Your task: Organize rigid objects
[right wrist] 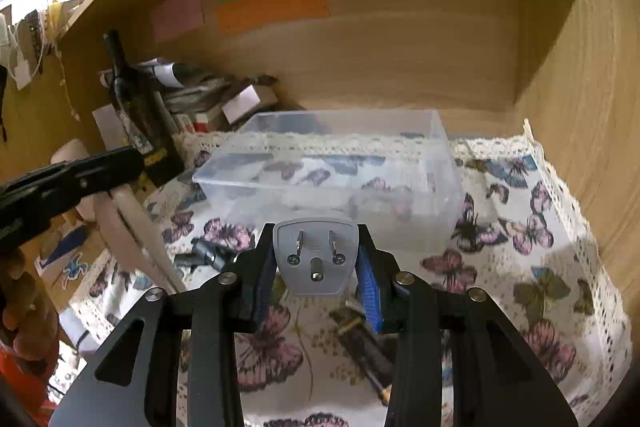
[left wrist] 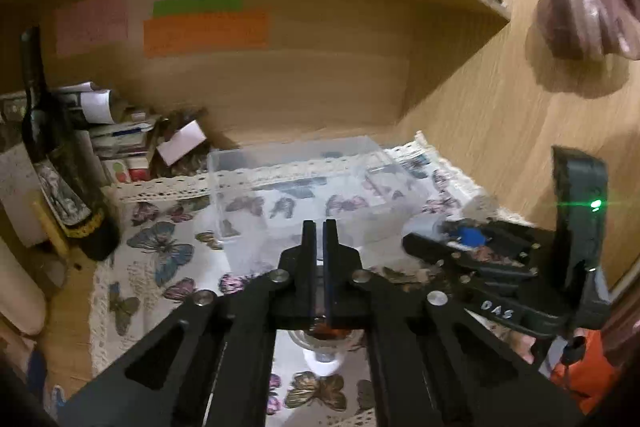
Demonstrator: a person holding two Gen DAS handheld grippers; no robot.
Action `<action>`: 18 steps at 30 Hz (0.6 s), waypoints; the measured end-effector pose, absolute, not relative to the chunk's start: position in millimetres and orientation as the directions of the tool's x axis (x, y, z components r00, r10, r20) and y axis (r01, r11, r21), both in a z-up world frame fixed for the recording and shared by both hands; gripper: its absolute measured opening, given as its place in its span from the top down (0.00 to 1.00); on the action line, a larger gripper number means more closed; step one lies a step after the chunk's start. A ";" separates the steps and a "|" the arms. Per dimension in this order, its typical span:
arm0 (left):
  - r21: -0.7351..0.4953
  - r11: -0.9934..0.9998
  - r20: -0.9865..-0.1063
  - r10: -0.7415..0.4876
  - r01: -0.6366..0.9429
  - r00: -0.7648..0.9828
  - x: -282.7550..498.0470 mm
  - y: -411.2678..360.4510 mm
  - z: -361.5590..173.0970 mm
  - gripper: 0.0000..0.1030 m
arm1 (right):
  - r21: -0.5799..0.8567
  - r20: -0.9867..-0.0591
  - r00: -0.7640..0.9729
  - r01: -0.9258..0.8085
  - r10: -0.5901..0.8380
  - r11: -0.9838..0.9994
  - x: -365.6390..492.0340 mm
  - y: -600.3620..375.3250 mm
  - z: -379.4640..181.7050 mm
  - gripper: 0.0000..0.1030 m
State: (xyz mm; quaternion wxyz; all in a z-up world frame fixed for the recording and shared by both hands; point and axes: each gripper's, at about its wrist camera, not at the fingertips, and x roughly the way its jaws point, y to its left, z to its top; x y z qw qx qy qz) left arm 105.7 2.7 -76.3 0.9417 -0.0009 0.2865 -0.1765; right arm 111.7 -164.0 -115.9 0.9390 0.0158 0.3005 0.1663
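1. The right claw (right wrist: 316,267) grips a grey plug adapter (right wrist: 315,259), its blue-padded fingers (right wrist: 368,291) pressed against the adapter's 2 sides. The adapter's face, with 2 flat pins and 1 round pin, is turned toward the camera, and it is held above the butterfly cloth (right wrist: 520,267) that covers the desk.
2. The left claw (left wrist: 319,239) is clenched, its 2 fingers nearly touching with only a thin slit between them at the tips. Lower down, near the finger bases, a small dark reddish thing (left wrist: 328,331) sits between them above a clear glass piece; what it is cannot be told.
3. On the cloth under the right claw lies a dark stick-shaped item (right wrist: 360,343), and to the left a small black part (right wrist: 204,255).
4. Just beyond both claws stands a clear plastic box (right wrist: 340,179), open at the top, resting on the cloth.
5. Farther left, a dark bottle (left wrist: 60,163) stands upright beside stacked papers (left wrist: 120,135).
6. On the wooden back wall are pink, green and orange notes (right wrist: 272,7).
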 end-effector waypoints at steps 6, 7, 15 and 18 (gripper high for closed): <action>-0.145 0.936 -0.513 -0.348 0.321 0.785 108.2 16.7 -82.7 0.56 | 0.149 -0.579 0.739 -0.319 0.344 0.936 120.2 -166.1 -120.8 0.67; -0.181 0.925 -0.514 -0.379 0.335 0.770 109.2 19.5 -84.5 0.38 | 0.152 -0.583 0.737 -0.316 0.343 0.936 120.7 -167.0 -122.0 0.67; -0.243 0.889 -0.511 -0.457 0.387 0.728 105.4 10.7 -91.1 0.27 | 0.174 -0.590 0.732 -0.296 0.340 0.939 122.2 -174.8 -122.4 0.67; -0.217 0.900 -0.525 -0.435 0.379 0.732 106.0 2.0 -92.2 0.22 | 0.174 -0.592 0.721 -0.322 0.360 0.931 118.9 -169.7 -122.7 0.67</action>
